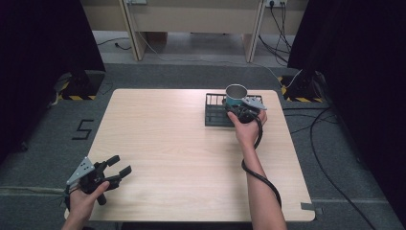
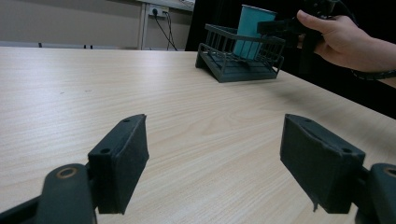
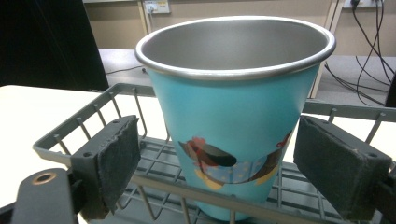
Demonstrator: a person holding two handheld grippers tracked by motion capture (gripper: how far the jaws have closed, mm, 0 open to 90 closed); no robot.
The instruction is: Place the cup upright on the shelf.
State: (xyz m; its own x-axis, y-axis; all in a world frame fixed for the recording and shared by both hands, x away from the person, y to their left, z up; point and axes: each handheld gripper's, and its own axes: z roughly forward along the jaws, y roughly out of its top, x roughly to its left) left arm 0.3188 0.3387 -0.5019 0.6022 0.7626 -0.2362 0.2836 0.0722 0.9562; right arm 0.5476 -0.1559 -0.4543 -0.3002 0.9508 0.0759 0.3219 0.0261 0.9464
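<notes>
A teal metal cup (image 1: 236, 94) with a cartoon print stands upright in a dark wire rack (image 1: 214, 116) at the table's far right. My right gripper (image 1: 239, 104) is at the rack's near side, open, with one jaw on each side of the cup (image 3: 233, 116). The left pad (image 3: 116, 158) stands clear of the cup wall and the right pad (image 3: 336, 163) is close beside it. My left gripper (image 1: 119, 166) rests open over the table's near left corner, nothing between its pads (image 2: 122, 163). From there the cup (image 2: 252, 30) and rack (image 2: 233, 70) show far off.
The light wooden table (image 1: 167, 143) is bare across its middle and left. Black curtains flank both sides. Cables lie on the grey floor to the right, and a desk's legs stand behind the table.
</notes>
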